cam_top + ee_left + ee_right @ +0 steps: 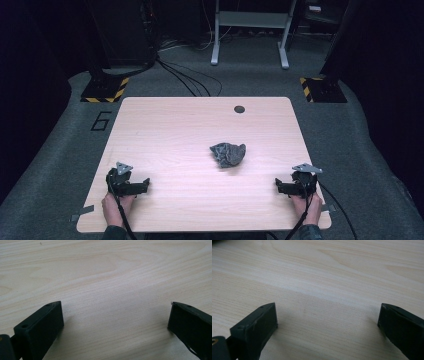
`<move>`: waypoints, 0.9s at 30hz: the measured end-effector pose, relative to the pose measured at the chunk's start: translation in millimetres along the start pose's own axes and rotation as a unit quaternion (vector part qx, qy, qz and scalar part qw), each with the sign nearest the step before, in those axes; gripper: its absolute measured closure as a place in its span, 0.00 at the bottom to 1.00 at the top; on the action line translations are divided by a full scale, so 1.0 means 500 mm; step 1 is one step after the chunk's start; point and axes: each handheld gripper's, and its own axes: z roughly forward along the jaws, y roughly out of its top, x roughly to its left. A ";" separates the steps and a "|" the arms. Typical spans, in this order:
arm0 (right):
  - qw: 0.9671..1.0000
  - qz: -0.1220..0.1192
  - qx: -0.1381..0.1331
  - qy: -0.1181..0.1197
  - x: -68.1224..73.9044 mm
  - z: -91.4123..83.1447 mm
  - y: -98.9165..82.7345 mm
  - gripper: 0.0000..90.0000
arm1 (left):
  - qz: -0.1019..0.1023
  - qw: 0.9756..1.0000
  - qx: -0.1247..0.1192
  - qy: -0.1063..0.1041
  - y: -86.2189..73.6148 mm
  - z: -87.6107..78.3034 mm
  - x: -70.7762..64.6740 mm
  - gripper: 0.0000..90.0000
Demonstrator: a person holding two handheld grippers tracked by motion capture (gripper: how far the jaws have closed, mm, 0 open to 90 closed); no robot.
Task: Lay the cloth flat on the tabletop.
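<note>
A crumpled dark grey cloth (228,154) lies near the middle of the light wooden table (170,125). My left gripper (146,184) rests on the table near the front left, its jaws pointing toward the middle. My right gripper (278,186) rests near the front right, pointing inward too. Both are well short of the cloth. In the left gripper view the left gripper (116,315) stands open over bare wood. The right gripper (327,316) is likewise open in its own view, with nothing between its jaws.
A small dark round hole (239,109) sits near the table's far edge. Beyond the table are grey carpet, black cables (185,75), a white stand (250,30) and two yellow-black striped bases (105,90).
</note>
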 end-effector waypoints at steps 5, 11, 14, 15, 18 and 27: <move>1.000 0.000 0.000 0.000 0.000 0.000 0.000 0.02 | 0.000 1.000 0.000 0.000 0.000 0.000 0.000 0.00; 1.000 0.004 0.002 0.001 -0.001 -0.001 0.003 0.04 | 0.000 1.000 0.000 0.000 0.000 0.000 0.000 0.00; 1.000 0.003 0.006 0.004 -0.002 -0.001 0.004 0.04 | 0.000 1.000 0.000 0.000 0.000 0.000 0.000 0.00; 1.000 0.005 0.005 0.007 -0.004 -0.001 0.005 0.04 | 0.001 1.000 0.002 0.000 0.001 0.000 0.000 0.00; 1.000 0.011 0.008 0.010 -0.005 -0.004 0.007 0.03 | 0.000 1.000 0.001 0.000 0.000 0.000 0.000 0.00; 0.999 -0.005 -0.006 0.053 0.027 -0.015 0.056 0.03 | -0.001 1.000 0.001 -0.001 0.000 0.000 0.000 0.00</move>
